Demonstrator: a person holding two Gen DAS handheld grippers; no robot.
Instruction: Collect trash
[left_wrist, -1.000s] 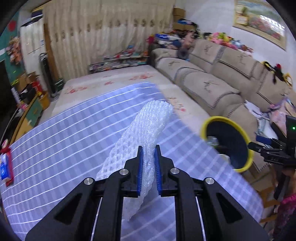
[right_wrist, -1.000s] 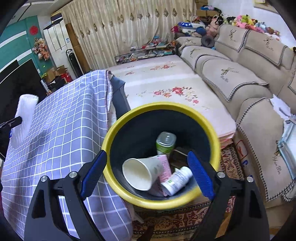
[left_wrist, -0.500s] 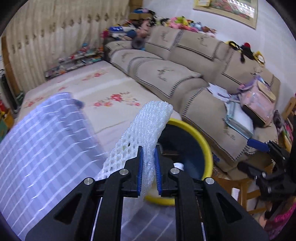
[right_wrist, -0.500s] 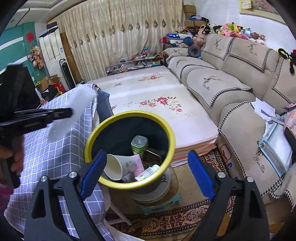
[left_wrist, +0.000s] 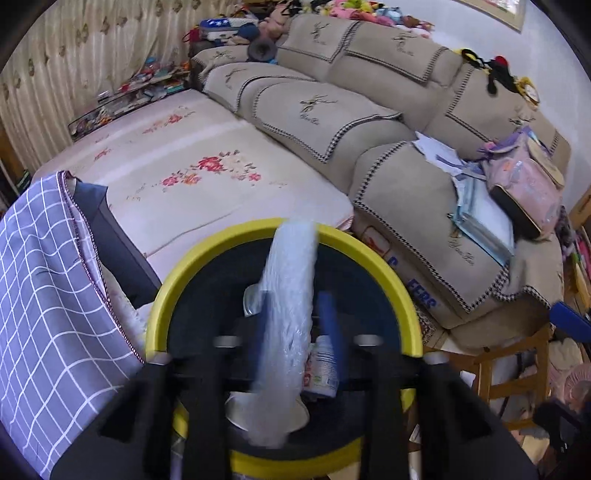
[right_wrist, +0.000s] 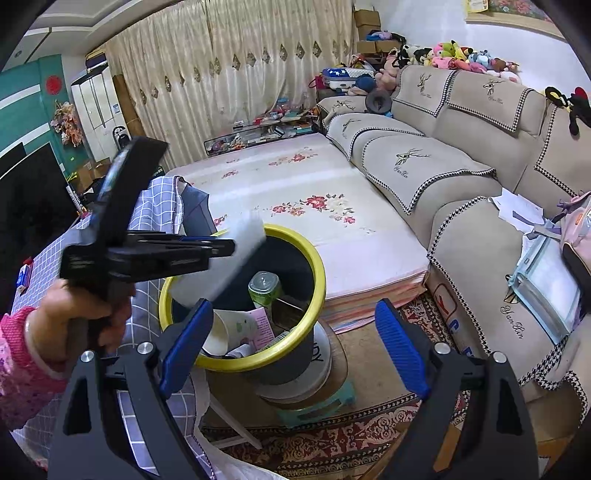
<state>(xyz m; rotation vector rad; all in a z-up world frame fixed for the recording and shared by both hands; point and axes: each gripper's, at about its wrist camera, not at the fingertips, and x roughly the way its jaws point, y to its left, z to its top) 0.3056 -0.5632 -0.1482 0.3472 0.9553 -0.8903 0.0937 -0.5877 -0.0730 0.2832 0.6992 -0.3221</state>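
Over the yellow-rimmed bin (left_wrist: 402, 295), left gripper (left_wrist: 295, 325) fingers opening around feather-light, squashy foam fruit net (left_wrist: 291, 295); right gripper (right_wrist: 295, 347) wide open, empty.

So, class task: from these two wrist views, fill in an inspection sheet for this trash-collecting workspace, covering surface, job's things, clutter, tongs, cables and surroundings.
Surface: checked purple cloth over the table, beside the bin.
Job's things: white foam net sleeve above the yellow-rimmed bin; inside the bin lie a paper cup, a green can and a small bottle.
Clutter: papers and a pink bag on the sofa; plush toys along its back.
Tongs: left tongs opening, the sleeve between them over the bin; right tongs open, holding nothing.
Cables: nothing seen.
Surroundings: floral mat, curtains, patterned rug.
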